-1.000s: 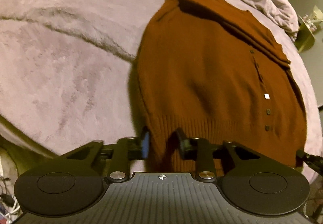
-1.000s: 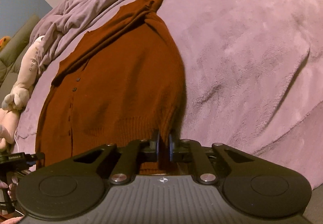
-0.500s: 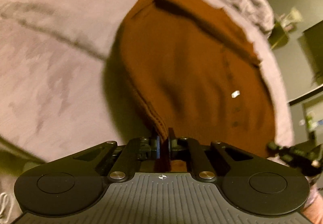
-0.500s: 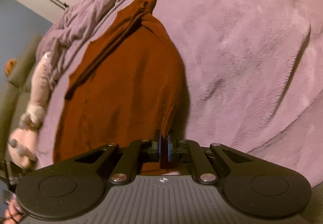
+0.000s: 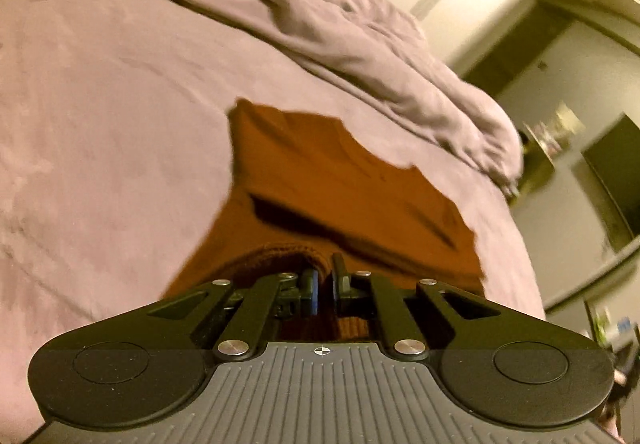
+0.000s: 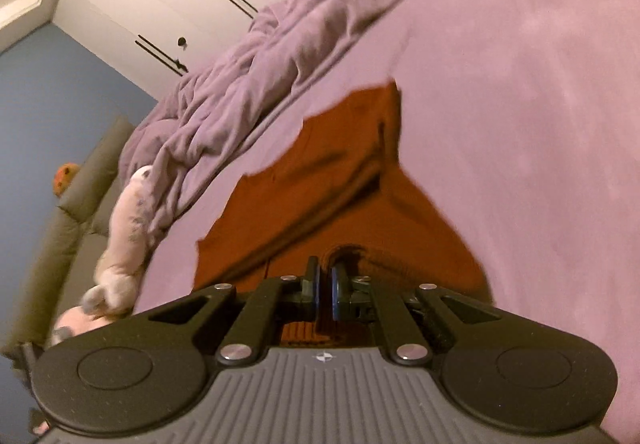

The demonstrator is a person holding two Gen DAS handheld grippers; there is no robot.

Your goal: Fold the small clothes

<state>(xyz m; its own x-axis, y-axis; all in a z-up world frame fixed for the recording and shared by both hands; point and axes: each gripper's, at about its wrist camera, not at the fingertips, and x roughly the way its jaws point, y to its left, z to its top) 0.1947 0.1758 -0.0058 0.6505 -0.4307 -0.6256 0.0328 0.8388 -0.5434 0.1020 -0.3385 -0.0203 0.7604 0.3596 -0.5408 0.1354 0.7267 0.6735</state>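
Lifted off the purple blanket (image 5: pixel 100 115) since before, rust sweater (image 5: pixel 344 179) hem is clamped in left gripper (image 5: pixel 325 286) and right gripper (image 6: pixel 325 286), collar end still down mid-bed, bare blanket either side.

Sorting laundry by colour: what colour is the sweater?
Rust brown, the sweater; the right wrist view shows it best.

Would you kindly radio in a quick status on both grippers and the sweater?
Left gripper shut on sweater hem. Right gripper shut on hem too. Hem lifted off the blanket, top half lying flat. Path ahead clear.
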